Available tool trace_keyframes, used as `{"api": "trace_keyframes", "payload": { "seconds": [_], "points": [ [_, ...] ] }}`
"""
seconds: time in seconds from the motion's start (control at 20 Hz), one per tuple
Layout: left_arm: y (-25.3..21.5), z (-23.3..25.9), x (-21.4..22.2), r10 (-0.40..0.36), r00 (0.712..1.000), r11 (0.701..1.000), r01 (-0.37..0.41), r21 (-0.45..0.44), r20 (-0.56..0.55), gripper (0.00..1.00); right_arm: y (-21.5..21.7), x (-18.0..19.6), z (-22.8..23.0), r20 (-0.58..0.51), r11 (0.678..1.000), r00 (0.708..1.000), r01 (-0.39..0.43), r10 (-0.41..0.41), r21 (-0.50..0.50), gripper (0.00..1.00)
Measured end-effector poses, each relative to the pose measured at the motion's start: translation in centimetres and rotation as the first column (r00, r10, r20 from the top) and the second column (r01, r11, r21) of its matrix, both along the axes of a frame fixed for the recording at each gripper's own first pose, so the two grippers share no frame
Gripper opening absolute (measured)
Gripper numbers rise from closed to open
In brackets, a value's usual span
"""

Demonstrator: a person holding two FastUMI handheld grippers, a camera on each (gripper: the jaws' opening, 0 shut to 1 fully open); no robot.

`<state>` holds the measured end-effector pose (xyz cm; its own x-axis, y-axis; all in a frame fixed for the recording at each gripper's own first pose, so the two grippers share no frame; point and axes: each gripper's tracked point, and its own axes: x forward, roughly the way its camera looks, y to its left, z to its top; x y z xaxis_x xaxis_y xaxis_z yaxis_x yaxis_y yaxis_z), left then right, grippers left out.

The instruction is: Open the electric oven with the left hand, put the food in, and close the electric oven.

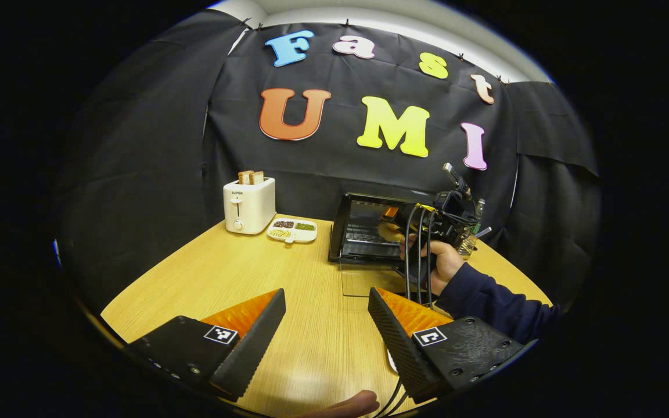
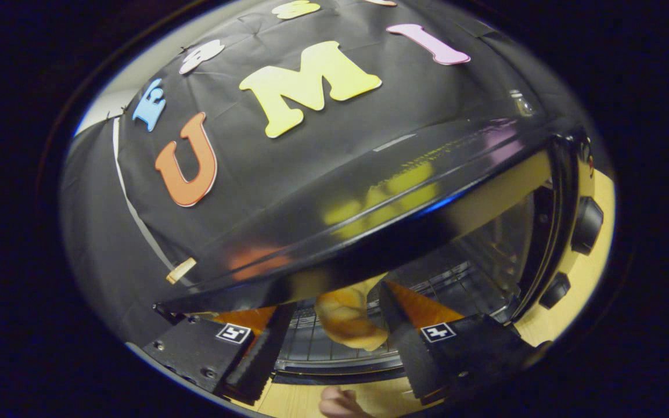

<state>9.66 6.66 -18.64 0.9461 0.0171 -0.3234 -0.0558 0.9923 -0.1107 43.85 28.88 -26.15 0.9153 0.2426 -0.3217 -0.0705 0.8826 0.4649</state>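
while oven (image 1: pixel 369 227) door lies flat | right gripper (image 2: pixel 334 339) gapes around food (image 2: pixel 349 319) | left gripper (image 1: pixel 326 325) wide, empty

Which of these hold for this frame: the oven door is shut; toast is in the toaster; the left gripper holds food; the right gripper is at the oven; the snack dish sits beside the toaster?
1. The black electric oven has its door shut. False: its glass door lies open on the wooden table.
2. Toast slices stick up from the white toaster. True.
3. The left gripper holds food. False: it is open and empty.
4. The right gripper is at the oven mouth with the yellowish food between its fingers. True.
5. The white divided dish sits beside the toaster. True.
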Motion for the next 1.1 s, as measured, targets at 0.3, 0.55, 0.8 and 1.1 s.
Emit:
{"api": "trace_keyframes", "payload": {
  "seconds": [0.3, 0.55, 0.8, 1.1],
  "points": [
    [-0.9, 0.7, 0.0, -0.017, 1.000, 1.000, 0.017, 0.010, 0.014, 0.94, -0.9, -5.0, 2.3, 0.029, 0.998, 0.999, -0.034, 0.033, 0.044, 0.96],
    [-2.7, 1.1, 0.7, -0.056, 0.998, 0.998, 0.056, 0.006, 0.015, 0.94, -3.2, -11.3, 5.4, 0.079, 0.992, 0.995, -0.072, 0.065, 0.100, 0.96],
    [-5.7, -0.6, 1.9, -0.108, 0.994, 0.994, 0.108, 0.014, -0.028, 0.94, -7.0, -18.0, 8.5, 0.147, 0.987, 0.987, -0.087, 0.067, 0.137, 0.99],
    [-11.7, -5.1, 4.5, -0.202, 0.970, 0.979, 0.204, 0.001, -0.133, 0.94, -12.9, -25.1, 11.1, 0.243, 0.997, 0.967, -0.073, 0.070, 0.001, 0.96]
  ]
}}
